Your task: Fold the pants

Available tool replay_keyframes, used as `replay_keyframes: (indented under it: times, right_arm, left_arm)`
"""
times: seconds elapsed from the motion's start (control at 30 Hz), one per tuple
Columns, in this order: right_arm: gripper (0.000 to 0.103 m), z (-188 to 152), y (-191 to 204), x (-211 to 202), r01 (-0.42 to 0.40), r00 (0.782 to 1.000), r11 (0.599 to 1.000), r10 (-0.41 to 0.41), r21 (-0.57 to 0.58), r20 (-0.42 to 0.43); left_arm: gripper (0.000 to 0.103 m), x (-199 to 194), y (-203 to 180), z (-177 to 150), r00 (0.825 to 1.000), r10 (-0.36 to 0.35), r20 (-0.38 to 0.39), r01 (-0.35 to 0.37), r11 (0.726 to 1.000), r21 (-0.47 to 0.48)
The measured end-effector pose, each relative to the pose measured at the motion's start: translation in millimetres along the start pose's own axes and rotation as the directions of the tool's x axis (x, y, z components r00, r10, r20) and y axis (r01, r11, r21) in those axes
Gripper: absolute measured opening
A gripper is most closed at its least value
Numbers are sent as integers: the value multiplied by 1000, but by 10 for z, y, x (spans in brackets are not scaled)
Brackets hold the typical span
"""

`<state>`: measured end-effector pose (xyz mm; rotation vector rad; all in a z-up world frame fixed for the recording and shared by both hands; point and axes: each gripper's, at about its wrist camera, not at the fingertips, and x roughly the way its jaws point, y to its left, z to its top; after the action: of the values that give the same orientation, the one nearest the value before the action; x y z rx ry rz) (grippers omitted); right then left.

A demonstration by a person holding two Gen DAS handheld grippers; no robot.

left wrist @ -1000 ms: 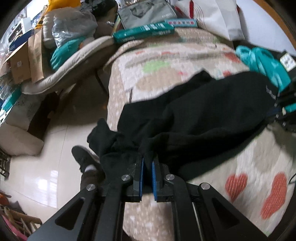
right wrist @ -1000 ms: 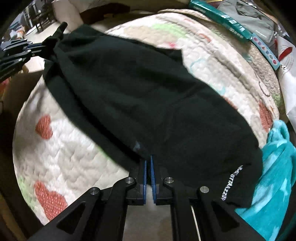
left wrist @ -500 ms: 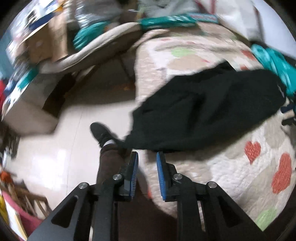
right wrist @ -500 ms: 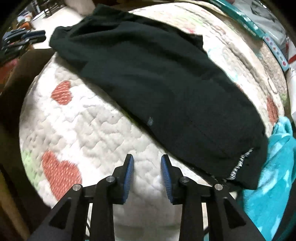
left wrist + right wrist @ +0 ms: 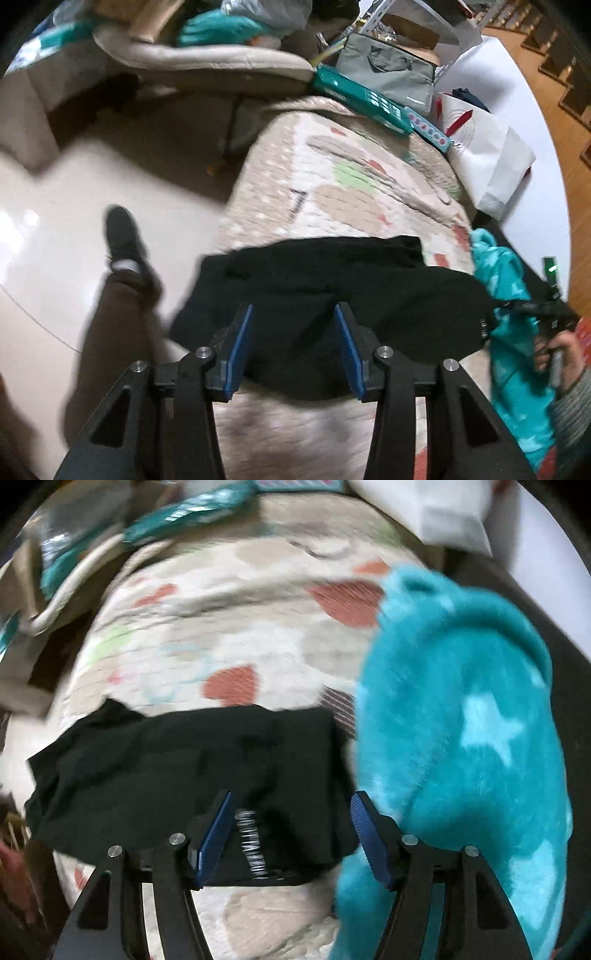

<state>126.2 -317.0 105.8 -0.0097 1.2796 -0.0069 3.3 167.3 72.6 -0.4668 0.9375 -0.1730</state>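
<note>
The black pants (image 5: pixel 332 291) lie across the near end of a quilted bed cover (image 5: pixel 351 184), one end hanging over the bed's left edge. My left gripper (image 5: pixel 293 321) is open and empty, its jaws wide apart just above the pants' near edge. In the right wrist view the pants (image 5: pixel 177 760) show their waistband with white lettering (image 5: pixel 251 845). My right gripper (image 5: pixel 291 812) is open and empty above that waistband end. The right gripper also shows in the left wrist view (image 5: pixel 546 310), far right.
A fluffy teal blanket with pale stars (image 5: pixel 461 738) lies against the pants' waistband end. Teal boxes (image 5: pixel 362 99), a grey bag (image 5: pixel 388 74) and a white bag (image 5: pixel 484 147) sit at the bed's far end. A person's leg and black shoe (image 5: pixel 122 236) stand on the glossy floor at left.
Both grippers let go of the pants and opened wide. Both cameras swung round; the pants now lie flat across the bed in front of them.
</note>
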Motion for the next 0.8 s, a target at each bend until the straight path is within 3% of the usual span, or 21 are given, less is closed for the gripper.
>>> replay_keyframes:
  times: [0.17, 0.27, 0.33, 0.4, 0.47, 0.6, 0.67, 0.73, 0.8]
  right_arm:
    - [70, -42, -15, 313, 79, 996, 997, -80, -27, -45]
    - [20, -99, 75, 389, 48, 996, 997, -52, -60, -71]
    - [13, -176, 158, 283, 71, 995, 993, -77, -89, -57]
    - [10, -274, 125, 160, 56, 996, 997, -59, -48, -63]
    - [10, -382, 42, 84, 64, 995, 998, -64, 0, -82]
    - [22, -552, -116, 73, 207, 968, 977, -198, 49, -153]
    - [27, -559, -69, 10, 210, 964, 977, -200, 38, -175]
    - [36, -488, 143, -145, 217, 970, 976, -217, -15, -113]
    - [48, -314, 531, -309, 141, 990, 984, -141, -112, 8]
  left_arm:
    - [43, 258, -3, -93, 997, -73, -39, 71, 996, -49]
    - [43, 355, 70, -105, 994, -94, -50, 89, 992, -91]
    - [43, 381, 134, -94, 993, -108, -48, 103, 988, -112]
    - [43, 396, 229, -77, 991, -131, -38, 124, 981, -147]
    - [43, 437, 336, -43, 986, -162, -26, 154, 969, -193]
    - [43, 466, 509, -38, 973, -229, 4, 222, 940, -259]
    - [44, 465, 561, -59, 964, -264, 19, 259, 926, -273]
    - [45, 489, 613, -84, 956, -292, 26, 286, 911, -296]
    - [45, 533, 658, -107, 953, -303, 24, 295, 901, -319]
